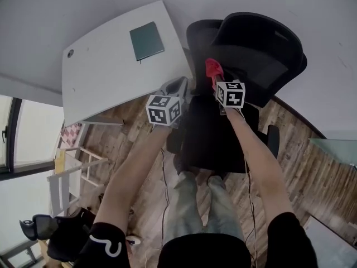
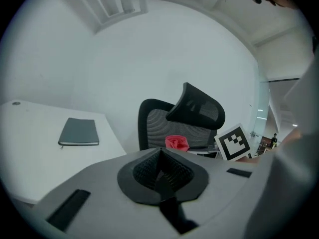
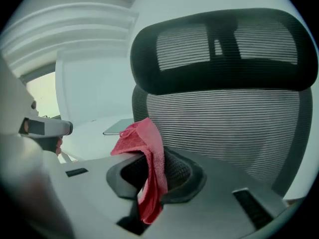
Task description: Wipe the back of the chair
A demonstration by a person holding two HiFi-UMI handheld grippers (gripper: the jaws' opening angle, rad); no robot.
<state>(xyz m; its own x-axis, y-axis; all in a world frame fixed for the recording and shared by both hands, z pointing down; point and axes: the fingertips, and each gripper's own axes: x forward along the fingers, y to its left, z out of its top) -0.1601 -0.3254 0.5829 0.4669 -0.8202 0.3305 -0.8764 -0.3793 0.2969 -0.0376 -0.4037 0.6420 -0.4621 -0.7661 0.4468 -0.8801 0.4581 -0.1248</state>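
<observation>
A black mesh office chair stands ahead, with its backrest and headrest filling the right gripper view. My right gripper is shut on a red cloth, held just in front of the mesh backrest; the cloth also shows in the head view and, small, as a red cloth in the left gripper view. My left gripper is shut with nothing in it, level with the right one and left of the chair.
A white desk lies left of the chair, with a dark green notebook on it. The person's legs and the chair seat are below the grippers. A wooden frame stands on the plank floor at the left.
</observation>
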